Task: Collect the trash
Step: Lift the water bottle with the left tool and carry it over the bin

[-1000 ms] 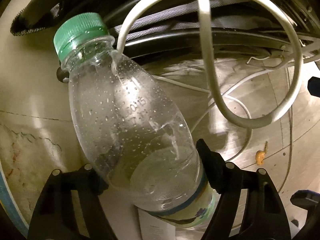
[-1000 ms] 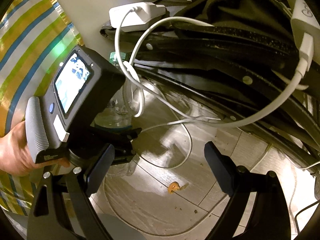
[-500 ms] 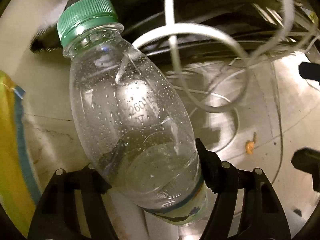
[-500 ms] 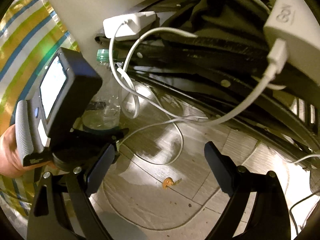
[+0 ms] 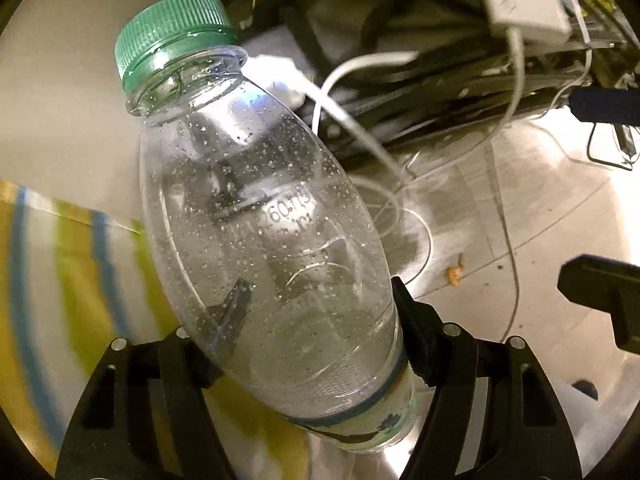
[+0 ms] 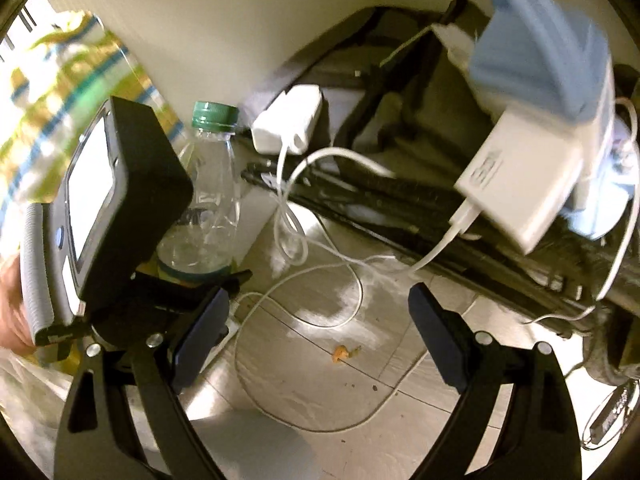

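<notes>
While the left gripper [image 5: 304, 320] is pointing steeply down toward the floor [image 5: 520, 208], its fingers are clamping the lower body of a clear bottle [image 5: 260, 216], having just closed a little more on it, and the green cap [image 5: 172, 32] is tilting up beyond the fingertips. Beside it, the right gripper [image 6: 316, 320] is angling downward with its fingers standing wide apart, gripping nothing, with white cables [image 6: 320, 280] and an orange scrap [image 6: 340, 354] lying on the floor beyond the gap between them.

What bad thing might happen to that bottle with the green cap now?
The left gripper pinches the wet, rounded plastic bottle low on its body, so it might slip or tip out. White charger cables loop close beside it and might snag. The orange scrap on the floor could be forgotten.
</notes>
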Available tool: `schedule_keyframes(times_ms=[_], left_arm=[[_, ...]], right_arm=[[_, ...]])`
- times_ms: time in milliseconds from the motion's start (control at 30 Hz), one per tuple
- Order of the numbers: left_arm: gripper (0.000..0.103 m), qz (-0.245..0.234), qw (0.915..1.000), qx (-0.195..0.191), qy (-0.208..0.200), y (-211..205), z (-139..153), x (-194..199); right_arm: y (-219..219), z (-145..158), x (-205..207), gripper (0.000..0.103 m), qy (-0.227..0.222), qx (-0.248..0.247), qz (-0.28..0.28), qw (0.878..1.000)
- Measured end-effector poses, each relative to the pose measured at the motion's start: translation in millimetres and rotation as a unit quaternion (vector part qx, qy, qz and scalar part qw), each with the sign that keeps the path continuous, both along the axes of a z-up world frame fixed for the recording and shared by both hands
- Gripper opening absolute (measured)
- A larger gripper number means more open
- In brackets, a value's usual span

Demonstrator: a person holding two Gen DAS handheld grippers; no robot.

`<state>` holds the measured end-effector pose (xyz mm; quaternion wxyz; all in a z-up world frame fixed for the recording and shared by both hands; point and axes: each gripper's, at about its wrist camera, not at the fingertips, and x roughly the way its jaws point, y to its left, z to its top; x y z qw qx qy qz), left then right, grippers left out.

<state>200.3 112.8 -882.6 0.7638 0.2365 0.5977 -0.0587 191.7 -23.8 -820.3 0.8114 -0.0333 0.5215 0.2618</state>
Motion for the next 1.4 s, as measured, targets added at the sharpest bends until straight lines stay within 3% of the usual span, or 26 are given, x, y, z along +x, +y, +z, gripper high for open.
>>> schedule_keyframes(times_ms=[300, 700, 1033, 1400], left_arm=[[0.067, -0.041, 0.9987, 0.019, -0.024, -14.3, 96.9, -7.7], [0.067, -0.072, 0.9967, 0.001, -0.037, -40.5, 210.7, -55.0], [0.067, -0.106, 0.9941, 0.005, -0.022, -64.8, 271.3, -117.8], [0.067, -0.085, 0.9963, -0.014, 0.003, -66.0, 328.0, -185.2]], right_arm=[[-3.3, 83.5, -17.5, 0.088, -0.018, 0.004, -0.006, 1.0], [-10.7, 168.5, -65.4, 0.088, -0.022, 0.013, -0.026, 0.999], [-21.6, 222.7, -117.2, 0.088, -0.013, 0.002, -0.034, 0.999], [-37.2, 266.5, -181.0, 0.088, 0.023, -0.012, -0.045, 0.999]])
